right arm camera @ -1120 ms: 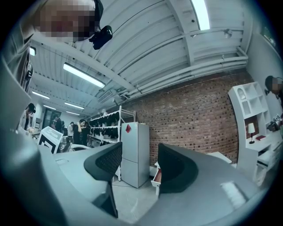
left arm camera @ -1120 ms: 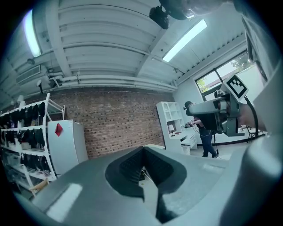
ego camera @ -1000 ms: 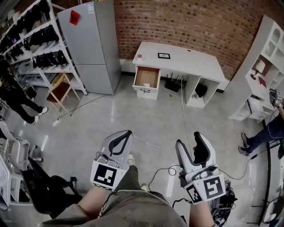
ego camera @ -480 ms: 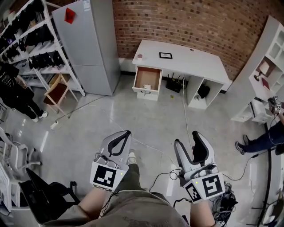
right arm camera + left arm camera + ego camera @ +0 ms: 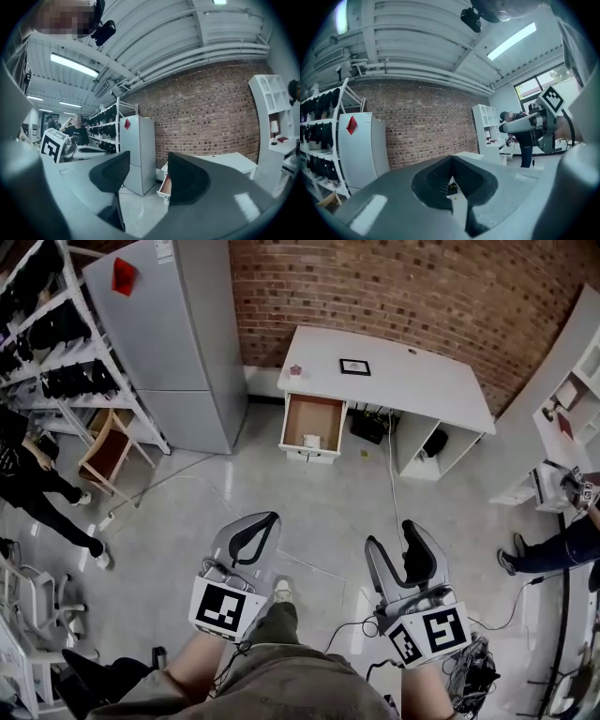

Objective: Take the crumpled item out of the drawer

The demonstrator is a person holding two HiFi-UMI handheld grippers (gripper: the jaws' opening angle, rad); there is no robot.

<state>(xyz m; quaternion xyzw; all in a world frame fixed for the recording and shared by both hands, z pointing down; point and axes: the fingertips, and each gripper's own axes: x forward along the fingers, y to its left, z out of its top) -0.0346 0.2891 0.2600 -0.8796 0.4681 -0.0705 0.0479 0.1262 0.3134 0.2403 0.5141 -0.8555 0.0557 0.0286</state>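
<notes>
Fridge: a grey fridge [image 5: 169,334] stands at 11 o'clock against the brick wall, just left of the counter.
Left tool: the left tool [image 5: 261,526] is held low in front of the person, well short of the furniture. In the left gripper view [image 5: 452,161] its tips are pressed together with nothing caught in the hollow behind them.
Drawer: the drawer [image 5: 314,423] is pulled out of the counter's left end, at about 12 o'clock and well away across bare floor.
Crumpled item: a small pale crumpled item [image 5: 311,441] lies inside the drawer at its 6 o'clock end, close to the front panel and otherwise alone. It is too small here to tell what it is made of.
Counter: the white counter [image 5: 412,390] stands against the wall, with a small dark frame [image 5: 354,367] on top.
Right tool: the right tool [image 5: 394,538] is level with the left one. The right gripper view [image 5: 149,171] shows its jaws spread and empty, with the drawer [image 5: 165,185] seen through the gap.
Floor cable: a pale floor cable [image 5: 387,486] runs from the counter toward 5 o'clock.
Step in hand: judging by the distance, this is the walk up; no reach has begun.
Doing it well: step clear of the cable and stop square to the drawer front. The right tool looks the readier one, being already spread. Come down from above, straddle the crumpled item, avoid the front panel, close gently, then lift straight up.
</notes>
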